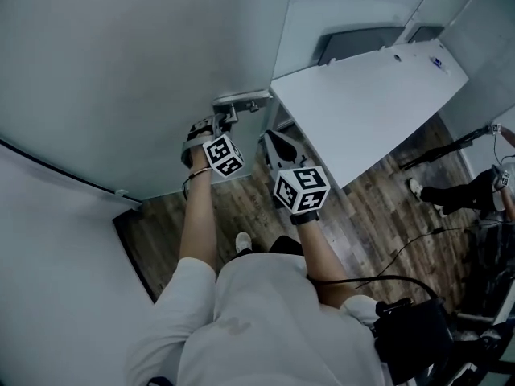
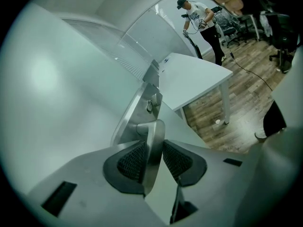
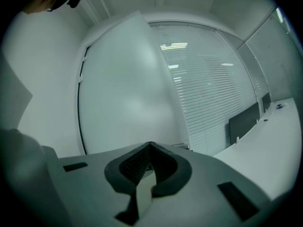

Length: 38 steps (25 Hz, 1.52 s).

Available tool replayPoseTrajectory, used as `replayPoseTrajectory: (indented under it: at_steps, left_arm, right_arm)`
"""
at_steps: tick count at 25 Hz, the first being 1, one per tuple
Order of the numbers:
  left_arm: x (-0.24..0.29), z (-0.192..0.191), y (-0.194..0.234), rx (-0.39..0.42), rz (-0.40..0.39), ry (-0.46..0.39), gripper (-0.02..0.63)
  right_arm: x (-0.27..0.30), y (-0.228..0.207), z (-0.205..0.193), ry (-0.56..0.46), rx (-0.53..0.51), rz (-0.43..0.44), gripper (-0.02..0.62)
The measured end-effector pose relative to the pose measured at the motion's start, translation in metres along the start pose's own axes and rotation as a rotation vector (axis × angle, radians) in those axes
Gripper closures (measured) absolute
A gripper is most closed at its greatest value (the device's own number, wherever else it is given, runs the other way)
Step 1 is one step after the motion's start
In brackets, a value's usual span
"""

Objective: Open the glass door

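Note:
The frosted glass door fills the left of the head view, with its metal lock plate at the door's edge. My left gripper is at that plate. In the left gripper view, both pads of the left gripper press on the flat metal lever of the door handle. The door pane runs away to the left. My right gripper hangs just right of the left one, apart from the door. Its jaws are shut with nothing between them, and it faces the door pane.
A white table stands close behind the door's edge, its leg on wood flooring. Another person stands far back near office chairs. A person's leg and cables lie at the right. Blinds cover a glass wall.

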<state>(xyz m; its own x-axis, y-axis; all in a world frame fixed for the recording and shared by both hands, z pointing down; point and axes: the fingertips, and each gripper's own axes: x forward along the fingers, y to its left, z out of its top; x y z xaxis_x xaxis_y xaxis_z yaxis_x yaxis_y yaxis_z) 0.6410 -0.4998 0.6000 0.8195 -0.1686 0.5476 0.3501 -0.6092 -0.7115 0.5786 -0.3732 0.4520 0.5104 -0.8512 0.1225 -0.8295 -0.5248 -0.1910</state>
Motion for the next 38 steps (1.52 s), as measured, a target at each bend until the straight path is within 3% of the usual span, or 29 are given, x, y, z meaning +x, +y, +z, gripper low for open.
replayPoseTrajectory:
  at_steps: [7, 17, 22, 28, 38]
  left_arm:
    - [-0.041, -0.012, -0.037, -0.054, 0.012, 0.131, 0.495]
    - [-0.122, -0.030, -0.102, -0.069, 0.060, 0.361, 0.495]
    - [-0.171, -0.038, -0.140, -0.082, 0.081, 0.463, 0.488]
    - [-0.237, -0.059, -0.182, -0.092, 0.138, 0.508, 0.465]
    - [-0.340, -0.105, -0.236, -0.046, 0.159, 0.566, 0.448]
  right_arm:
    - [-0.052, 0.018, 0.001, -0.022, -0.007, 0.070, 0.600]
    - [-0.205, -0.030, -0.007, -0.053, 0.040, 0.088, 0.600]
    - [-0.250, -0.034, -0.014, -0.042, 0.078, 0.161, 0.600]
    - [-0.274, 0.004, -0.039, -0.004, 0.103, 0.276, 0.600]
    - [-0.269, 0.109, -0.032, 0.014, 0.077, 0.509, 0.600]
